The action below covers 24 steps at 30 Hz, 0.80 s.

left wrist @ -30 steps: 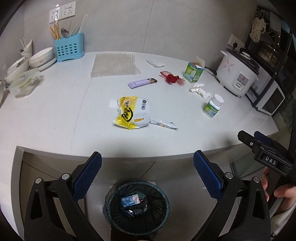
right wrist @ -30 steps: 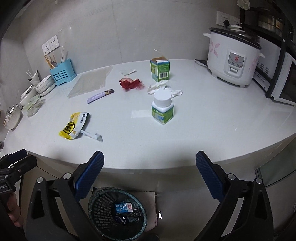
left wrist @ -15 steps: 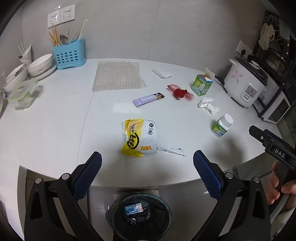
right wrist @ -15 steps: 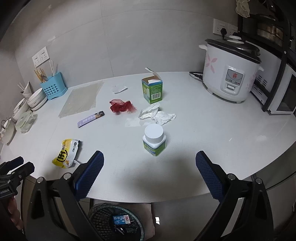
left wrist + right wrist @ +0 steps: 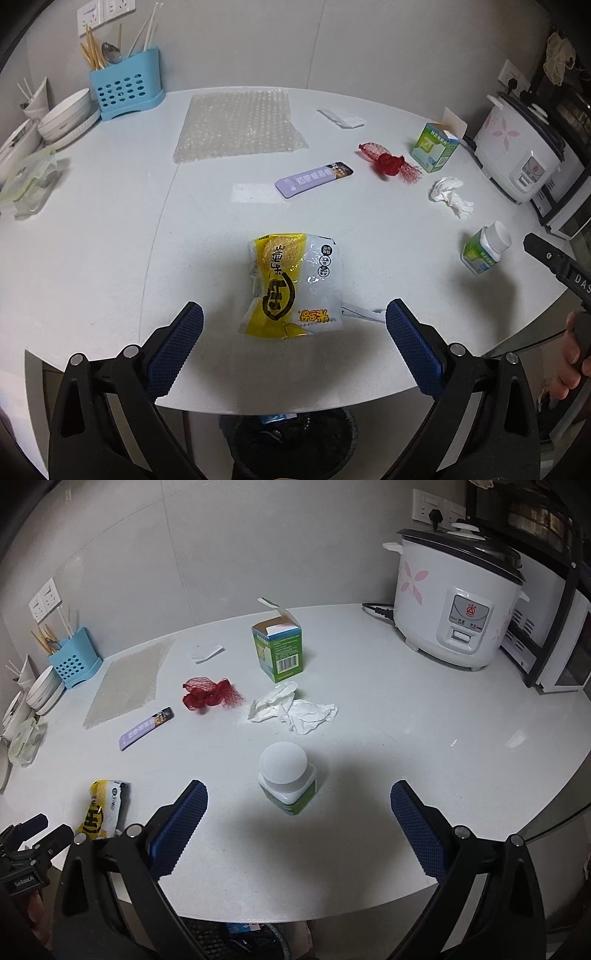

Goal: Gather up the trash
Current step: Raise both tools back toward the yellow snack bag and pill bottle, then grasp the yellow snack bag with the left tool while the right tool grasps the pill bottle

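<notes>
My left gripper (image 5: 293,325) is open and empty, its jaws either side of a yellow and white snack bag (image 5: 291,286) lying near the counter's front edge. My right gripper (image 5: 299,801) is open and empty around a small green bottle with a white cap (image 5: 288,775). Farther back lie a crumpled white tissue (image 5: 293,709), a red net (image 5: 208,694), a purple wrapper (image 5: 146,729), an open green carton (image 5: 280,651) and a sheet of bubble wrap (image 5: 238,125). A black bin (image 5: 291,439) with trash stands under the counter edge.
A white rice cooker (image 5: 458,598) and a microwave (image 5: 554,646) stand at the right. A blue utensil holder (image 5: 125,88), stacked bowls (image 5: 66,118) and a plastic container (image 5: 26,181) sit at the back left. A small white paper (image 5: 341,118) lies near the wall.
Both grippers have risen and moved forward over the counter. The left now straddles the snack bag, the right the green bottle. The bin has dropped almost out of view.
</notes>
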Available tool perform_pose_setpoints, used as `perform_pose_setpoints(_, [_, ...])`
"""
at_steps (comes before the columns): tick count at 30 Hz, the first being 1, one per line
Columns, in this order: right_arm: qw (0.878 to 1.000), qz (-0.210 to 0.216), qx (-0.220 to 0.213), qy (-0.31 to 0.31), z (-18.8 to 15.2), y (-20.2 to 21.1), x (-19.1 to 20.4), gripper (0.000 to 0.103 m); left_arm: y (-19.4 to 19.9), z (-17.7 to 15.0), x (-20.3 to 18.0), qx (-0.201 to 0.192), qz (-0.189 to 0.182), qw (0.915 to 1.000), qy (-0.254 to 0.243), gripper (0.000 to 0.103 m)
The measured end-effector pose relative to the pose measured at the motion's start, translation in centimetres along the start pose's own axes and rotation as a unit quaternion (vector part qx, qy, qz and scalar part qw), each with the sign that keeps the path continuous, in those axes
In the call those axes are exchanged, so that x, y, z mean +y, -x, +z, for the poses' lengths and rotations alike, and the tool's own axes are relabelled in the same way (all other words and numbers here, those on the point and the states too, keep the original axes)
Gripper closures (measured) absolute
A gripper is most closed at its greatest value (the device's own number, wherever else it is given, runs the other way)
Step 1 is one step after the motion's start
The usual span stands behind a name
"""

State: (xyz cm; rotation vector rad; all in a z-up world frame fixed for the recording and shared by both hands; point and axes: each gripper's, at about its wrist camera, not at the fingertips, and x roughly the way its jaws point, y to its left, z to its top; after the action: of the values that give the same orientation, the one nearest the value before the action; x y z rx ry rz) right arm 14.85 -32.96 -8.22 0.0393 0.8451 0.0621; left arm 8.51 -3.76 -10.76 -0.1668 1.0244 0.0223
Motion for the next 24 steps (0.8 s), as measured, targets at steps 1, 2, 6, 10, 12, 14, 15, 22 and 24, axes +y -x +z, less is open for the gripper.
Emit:
perform_pose_setpoints(1, [1.0, -0.001, 0.004, -0.006, 0.0, -0.4, -0.2, 0.008, -0.6, 0.2, 0.0, 0.004, 0.001, 1.0, -0.001, 0.006])
perform_pose_setpoints(2, [1.0, -0.004, 0.008, -0.01, 0.0, -0.8, -0.4, 0.008, -1.2, 0.3, -0.1, 0.008, 0.003, 1.0, -0.002, 0.006])
perform_pose_setpoints(6, [1.0, -0.017, 0.018, -0.017, 0.3, -2.4, -0.6, 0.008, -3.6, 1.2, 0.1, 0.023, 0.009, 0.9997, 0.005, 0.006])
perform_pose_setpoints(10, [0.999, -0.023, 0.026, -0.026, 0.9, -3.9, -0.3, 0.008, -5.4, 2.0, 0.2, 0.036, 0.017, 0.9992, 0.006, 0.006])
perform_pose_setpoints(12, [0.999, -0.027, 0.031, -0.031, 1.1, -4.6, -0.1, 0.008, -6.2, 2.3, 0.1, 0.042, 0.018, 0.9989, 0.005, 0.006])
perform_pose_setpoints(14, [0.998, -0.028, 0.036, -0.035, 1.2, -5.1, 0.3, 0.011, -6.8, 2.5, 0.0, 0.049, 0.021, 0.9985, 0.005, 0.007])
perform_pose_setpoints(15, [0.998, -0.029, 0.039, -0.036, 1.3, -5.4, 0.5, 0.012, -7.0, 2.6, 0.0, 0.052, 0.021, 0.9984, 0.004, 0.007])
perform_pose_setpoints(22, [0.997, -0.029, 0.05, -0.043, 1.7, -6.5, 1.3, 0.028, -8.1, 3.2, -0.5, 0.066, 0.03, 0.9973, -0.007, 0.022])
perform_pose_setpoints(24, [0.997, -0.033, 0.055, -0.042, 1.7, -6.8, 1.5, 0.035, -8.1, 3.3, -0.5, 0.066, 0.036, 0.9971, -0.012, 0.027])
